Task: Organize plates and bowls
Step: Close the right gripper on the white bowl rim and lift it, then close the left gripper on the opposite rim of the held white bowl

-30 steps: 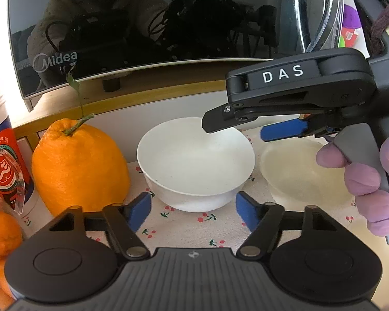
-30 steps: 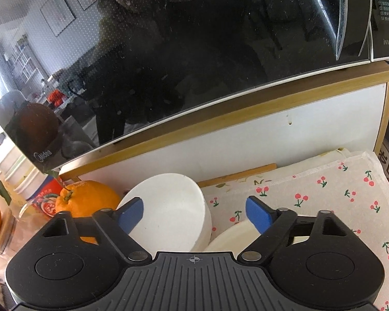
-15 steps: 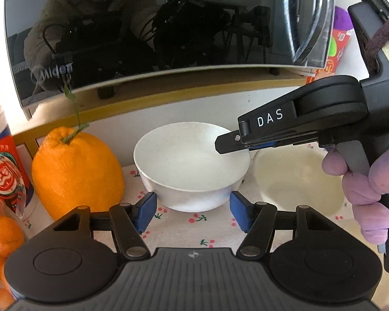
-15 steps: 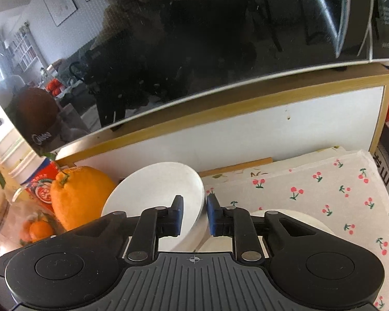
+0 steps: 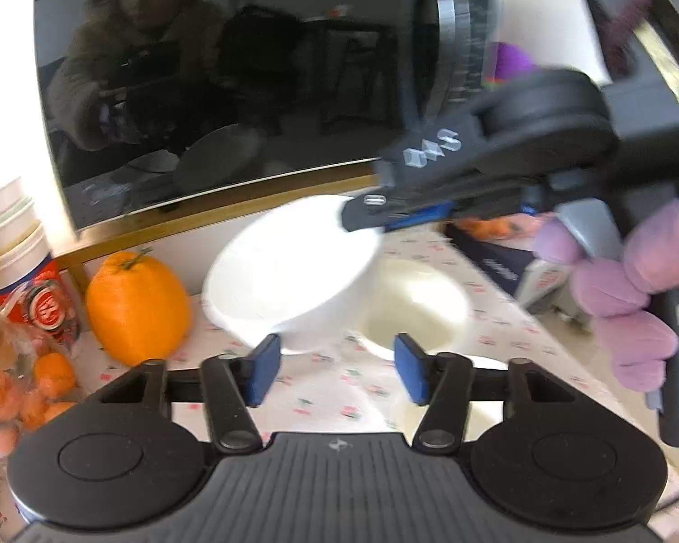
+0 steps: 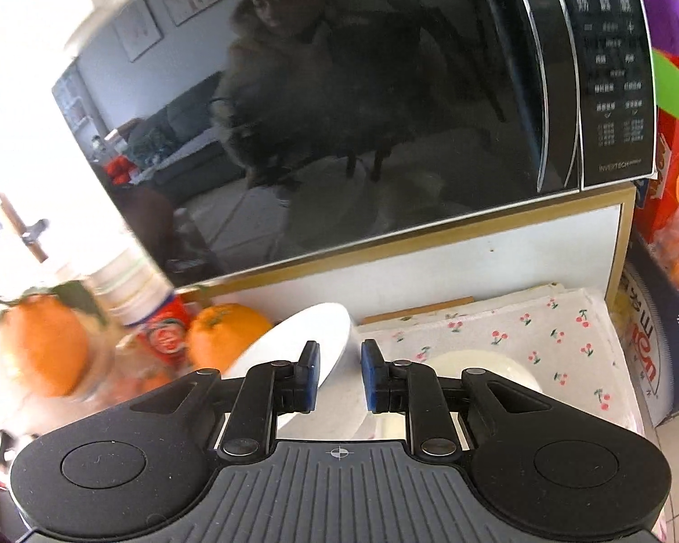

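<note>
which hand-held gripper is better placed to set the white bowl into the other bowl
The right hand-held gripper: it is shut on the rim of the tilted white bowl, lifted beside the cream bowl. The left hand-held gripper is open, holding nothing, and sits back from both bowls.

Right gripper (image 6: pixel 338 378): fingers pinched on the white bowl's rim.
White bowl (image 6: pixel 289 344): tilted, beside the cream bowl (image 6: pixel 475 362).
Cloth (image 6: pixel 543 326): cherry print, under the cream bowl.
Microwave (image 6: pixel 339 113): black, on the shelf behind.
Orange (image 6: pixel 217 330): left of the white bowl.
</note>
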Available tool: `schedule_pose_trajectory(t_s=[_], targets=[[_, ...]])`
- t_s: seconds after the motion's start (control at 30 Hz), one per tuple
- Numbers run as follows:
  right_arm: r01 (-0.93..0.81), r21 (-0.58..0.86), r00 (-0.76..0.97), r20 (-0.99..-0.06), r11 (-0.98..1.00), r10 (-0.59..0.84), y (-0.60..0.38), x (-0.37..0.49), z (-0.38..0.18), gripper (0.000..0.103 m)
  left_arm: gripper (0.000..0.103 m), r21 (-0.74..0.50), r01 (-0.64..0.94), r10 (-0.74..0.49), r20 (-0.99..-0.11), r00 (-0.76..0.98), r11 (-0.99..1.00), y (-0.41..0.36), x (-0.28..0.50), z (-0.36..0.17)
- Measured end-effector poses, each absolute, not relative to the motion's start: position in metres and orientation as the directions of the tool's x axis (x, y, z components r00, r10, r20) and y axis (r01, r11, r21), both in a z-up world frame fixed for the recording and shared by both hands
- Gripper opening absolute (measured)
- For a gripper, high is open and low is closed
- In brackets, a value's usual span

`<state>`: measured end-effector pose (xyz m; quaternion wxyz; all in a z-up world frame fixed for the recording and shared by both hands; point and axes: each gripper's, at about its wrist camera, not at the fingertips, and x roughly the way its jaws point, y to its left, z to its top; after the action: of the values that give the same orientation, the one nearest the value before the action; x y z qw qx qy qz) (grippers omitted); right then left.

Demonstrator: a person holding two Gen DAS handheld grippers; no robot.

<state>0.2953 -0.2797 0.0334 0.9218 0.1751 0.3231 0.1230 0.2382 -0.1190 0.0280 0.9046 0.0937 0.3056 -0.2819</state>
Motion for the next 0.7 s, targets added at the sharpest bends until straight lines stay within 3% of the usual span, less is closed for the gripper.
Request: schedule_pose_trajectory(t_s=[0.13,0.2,0.27,0.3,0.43,0.5,0.7], targets=[[-0.126,0.335,0.769,-0.561,0.934,0.305,-0.269,0.274,0.041,0.007,0.047,0.054,0.597,-0.463,-0.576,0.673,0.801,-0.133,0.211,0.037],[-0.1,0.334,0.748,-0.596,0.937,0.293,-0.268,0.272,0.032,0.007,0.053,0.049,0.616,-0.465,-0.61,0.642,0.786,-0.135,0.207,0.035],[-0.097,0.335,0.738,-0.608,0.937,0.294,-0.27,0.269,0.025,0.008,0.066,0.07,0.62,-0.455,-0.616,0.643,0.782,-0.13,0.202,0.032],[-0.095,0.342,0.733,-0.612,0.935,0.298,-0.272,0.268,0.022,0.016,0.068,0.082,0.615,-0.444,-0.617,0.649,0.784,-0.128,0.2,0.03],[-0.065,0.385,0.717,-0.624,0.921,0.312,-0.283,0.27,0.013,0.021,0.073,0.068,0.575,-0.41,-0.634,0.656,0.815,-0.114,0.203,0.029],[-0.052,0.403,0.718,-0.621,0.914,0.315,-0.285,0.267,0.006,0.03,0.075,0.044,0.548,-0.401,-0.633,0.662,0.835,-0.107,0.21,0.027],[-0.041,0.443,0.713,-0.615,0.896,0.336,-0.29,0.275,-0.011,0.034,0.073,-0.102,0.472,-0.425,-0.627,0.653,0.876,-0.091,0.238,0.013]])
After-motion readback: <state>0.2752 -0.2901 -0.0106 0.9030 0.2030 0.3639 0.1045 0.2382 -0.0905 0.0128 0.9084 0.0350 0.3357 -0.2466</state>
